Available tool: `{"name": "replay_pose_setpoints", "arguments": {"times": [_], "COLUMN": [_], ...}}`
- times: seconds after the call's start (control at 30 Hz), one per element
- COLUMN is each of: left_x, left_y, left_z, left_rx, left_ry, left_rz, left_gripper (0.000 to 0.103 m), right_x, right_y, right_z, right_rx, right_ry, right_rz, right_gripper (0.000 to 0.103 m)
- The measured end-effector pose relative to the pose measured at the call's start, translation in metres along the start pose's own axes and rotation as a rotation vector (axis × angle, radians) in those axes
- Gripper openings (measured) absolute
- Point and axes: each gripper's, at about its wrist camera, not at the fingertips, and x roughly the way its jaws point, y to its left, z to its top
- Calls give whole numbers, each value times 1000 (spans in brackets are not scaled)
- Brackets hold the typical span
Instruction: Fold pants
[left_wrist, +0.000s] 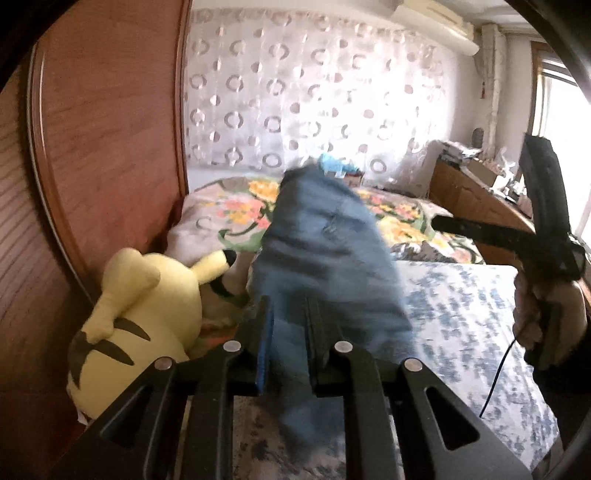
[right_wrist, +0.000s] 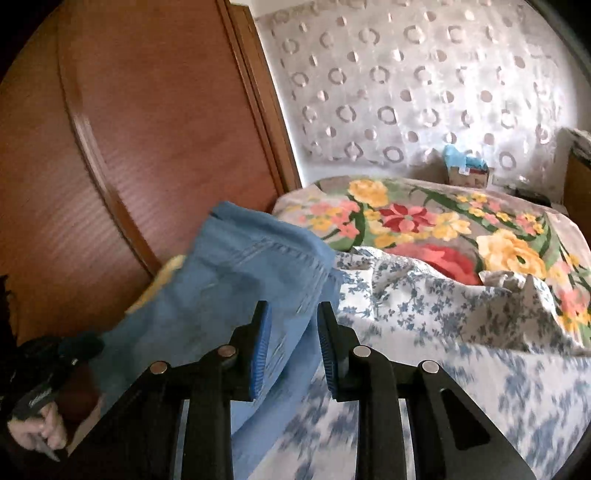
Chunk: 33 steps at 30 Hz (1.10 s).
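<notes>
**Pants up off the bed, left claw clamped on**

The bed (right_wrist: 480, 387), in its blue-flowered sheet, fills the lower view, with a bright floral blanket (right_wrist: 424, 221) behind it. The blue pants (left_wrist: 325, 258) hang lifted above the sheet, beside the wooden headboard (left_wrist: 110, 129). A yellow plush toy (left_wrist: 140, 314) sits against that board. The left claw (left_wrist: 290, 321) grips the pants' cloth. The right claw (right_wrist: 293, 328) stands parted, nothing pinched, the cloth just beside its left finger.
</notes>
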Motion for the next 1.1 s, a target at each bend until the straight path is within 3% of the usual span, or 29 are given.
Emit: {"name": "replay_pose_setpoints", "arguments": {"times": [0.3, 0.57, 0.67, 0.73, 0.87, 0.97, 1.03, 1.1], "left_x": [-68, -108, -117, -124, -134, -141, -147, -151], "left_y": [-55, -100, -114, -123, -139, -147, -152, -159], "left_z": [-5, -20, -26, -31, -40, -46, -50, -52], "left_rx": [59, 98, 122, 138, 153, 156, 157, 160], "left_ry": [-78, -122, -132, -142, -147, -156, -166, -168], "left_rz": [-19, -64, -73, -83, -116, -137, -153, -164], "left_gripper": [17, 24, 35, 48, 52, 63, 78, 83], "right_x": [-92, -140, -153, -166, -183, -199, -209, -217], "right_y": [15, 19, 18, 23, 30, 39, 44, 48], "right_z": [-55, -102, -115, -124, -140, -152, -159, -165], "right_rx": [-73, -88, -62, -55, -40, -45, -34, -26], "right_ry": [-91, -151, -167, -182, -199, -216, -227, -234], "right_rz": [-36, -107, -126, -147, -177, -214, -220, -229], "right_gripper": [27, 27, 27, 27, 27, 31, 33, 35]}}
